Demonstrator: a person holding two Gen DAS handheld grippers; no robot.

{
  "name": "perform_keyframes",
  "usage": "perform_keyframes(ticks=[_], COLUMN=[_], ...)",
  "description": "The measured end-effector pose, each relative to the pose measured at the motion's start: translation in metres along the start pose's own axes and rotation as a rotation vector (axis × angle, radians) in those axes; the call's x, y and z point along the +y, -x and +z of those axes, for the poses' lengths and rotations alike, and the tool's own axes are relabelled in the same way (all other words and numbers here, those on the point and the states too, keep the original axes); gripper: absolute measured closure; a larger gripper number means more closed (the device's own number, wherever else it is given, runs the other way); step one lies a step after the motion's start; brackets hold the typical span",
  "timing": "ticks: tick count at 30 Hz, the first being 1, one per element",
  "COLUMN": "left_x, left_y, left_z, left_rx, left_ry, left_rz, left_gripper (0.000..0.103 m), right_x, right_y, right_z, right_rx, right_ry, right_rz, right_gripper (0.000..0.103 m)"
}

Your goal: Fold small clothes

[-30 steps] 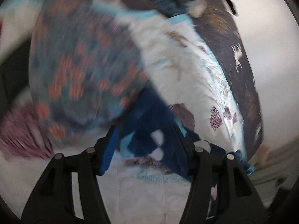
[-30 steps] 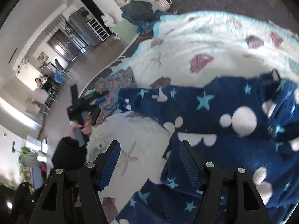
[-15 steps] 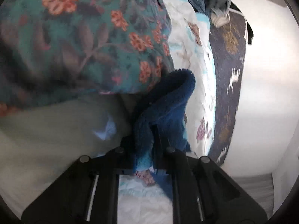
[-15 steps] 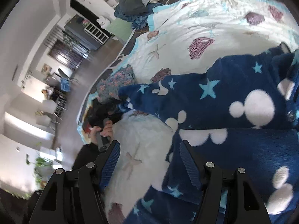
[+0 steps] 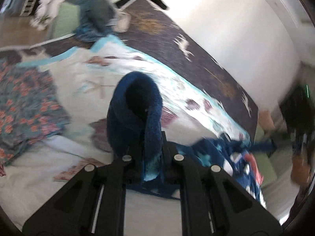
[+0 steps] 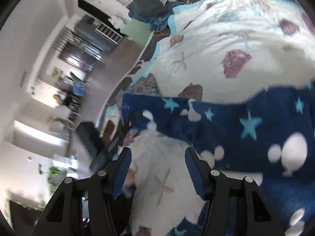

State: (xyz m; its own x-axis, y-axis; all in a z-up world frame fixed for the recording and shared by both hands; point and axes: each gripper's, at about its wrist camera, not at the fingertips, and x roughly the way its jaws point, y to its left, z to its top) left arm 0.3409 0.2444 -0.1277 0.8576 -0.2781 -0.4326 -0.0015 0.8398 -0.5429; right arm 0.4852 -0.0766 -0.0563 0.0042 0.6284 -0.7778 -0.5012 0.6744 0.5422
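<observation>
A dark blue fleece garment (image 6: 246, 125) with light blue stars and white shapes lies on a white seashell-print bedspread (image 6: 226, 39). My left gripper (image 5: 150, 153) is shut on the cuff of its sleeve (image 5: 135, 110), which stands up as an open loop above the jaws; the garment's body (image 5: 226, 157) trails to the right. In the right wrist view the sleeve (image 6: 157, 110) stretches left toward the left gripper. My right gripper (image 6: 157, 169) is open and empty, above the bedspread just left of the garment.
A floral teal and orange cloth (image 5: 23, 102) lies on the bed's left. A heap of dark blue clothes (image 5: 96, 23) sits at the bed's far end on a dark brown patterned cover (image 5: 196, 59). A white wall (image 5: 236, 19) runs along the right.
My left gripper has closed on the sleeve cuff and lifted it, swinging away from the floral cloth. The sleeve now stretches out straighter. My right gripper stays open in about the same place.
</observation>
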Motion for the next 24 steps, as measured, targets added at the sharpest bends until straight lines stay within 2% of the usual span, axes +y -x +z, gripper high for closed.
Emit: perform_keyframes(ticks=[1, 2, 3, 5, 8, 12, 15, 17, 20, 22, 24], left_x=[-0.011, -0.022, -0.030, -0.046, -0.064, -0.066, -0.039, -0.016, 0.006, 0.002, -0.005], left_y=[-0.002, -0.004, -0.008, -0.008, -0.007, -0.007, 0.003, 0.012, 0.017, 0.011, 0.000], left_z=[-0.004, -0.005, -0.004, -0.010, -0.013, -0.021, -0.026, -0.027, -0.031, -0.039, -0.050], left_rx=[0.011, 0.020, 0.024, 0.025, 0.030, 0.050, 0.070, 0.059, 0.082, 0.106, 0.141], left_ry=[-0.026, -0.049, -0.063, -0.088, -0.103, -0.178, -0.163, -0.128, -0.041, -0.080, -0.128], left_rz=[-0.008, -0.022, -0.028, -0.049, -0.095, -0.028, 0.056, 0.115, 0.094, 0.100, 0.075], left_gripper=[0.091, 0.091, 0.091, 0.091, 0.091, 0.091, 0.090, 0.090, 0.082, 0.079, 0.066], right_x=[0.009, 0.020, 0.025, 0.033, 0.028, -0.003, -0.025, -0.036, -0.047, -0.054, -0.062], right_y=[-0.006, -0.017, -0.025, -0.043, -0.060, -0.080, -0.076, -0.078, -0.091, -0.105, -0.119], right_z=[0.006, 0.012, 0.014, 0.019, 0.025, 0.028, 0.022, 0.017, 0.016, 0.014, 0.010], right_rx=[0.022, 0.058, 0.083, 0.123, 0.129, 0.138, 0.111, 0.122, 0.157, 0.187, 0.210], right_ry=[0.032, 0.067, 0.081, 0.091, 0.052, -0.080, -0.148, -0.161, -0.156, -0.181, -0.202], right_rz=[-0.025, -0.069, -0.105, -0.183, -0.244, -0.215, -0.153, -0.157, -0.166, -0.132, -0.103], right_gripper=[0.034, 0.022, 0.019, 0.019, 0.019, 0.019, 0.019, 0.019, 0.019, 0.019, 0.019])
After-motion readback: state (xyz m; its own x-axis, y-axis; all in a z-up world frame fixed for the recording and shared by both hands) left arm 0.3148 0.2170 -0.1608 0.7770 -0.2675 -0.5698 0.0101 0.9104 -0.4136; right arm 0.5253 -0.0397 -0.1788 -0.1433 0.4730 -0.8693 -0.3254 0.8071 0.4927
